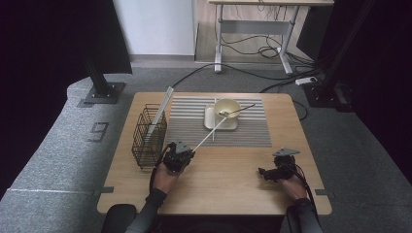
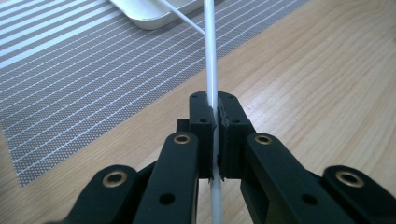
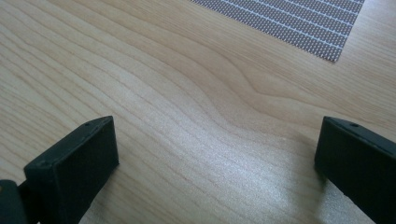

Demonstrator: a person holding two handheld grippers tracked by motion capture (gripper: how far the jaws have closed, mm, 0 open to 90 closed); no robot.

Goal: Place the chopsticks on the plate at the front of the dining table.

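A: Report the left claw [image 2: 215, 116].

B: The left claw is clamped on a thin white plastic rod [image 2: 210, 56]. In the left gripper view both black jaws press against the rod from either side, with no gap visible. The rod runs up between the jaws and out ahead of them.

A: Where does the rod lead?

B: In the high view the rod [image 1: 209, 134] slants from the left claw [image 1: 187, 154] up and to the right, over the grey striped placemat [image 1: 184, 128], with its far end at the cream round bowl [image 1: 227, 108]. The bowl stands on a white rectangular tray [image 1: 210, 121] near the back of the placemat. A dark-handled utensil [image 1: 240, 109] rests in the bowl and sticks out to the right.

A: Report the right claw [image 3: 215, 154].

B: The right claw is wide open and holds nothing. In the right gripper view bare wood grain of the light wooden counter [image 3: 187, 93] shows between the two jaws. In the high view the right claw [image 1: 265, 172] sits low over the front right of the counter, well apart from the placemat.

A: Other items?

B: A black wire basket [image 1: 148, 136] stands at the left edge of the counter, just beside the left claw. A flat pale strip [image 1: 160, 111] leans upright in it.
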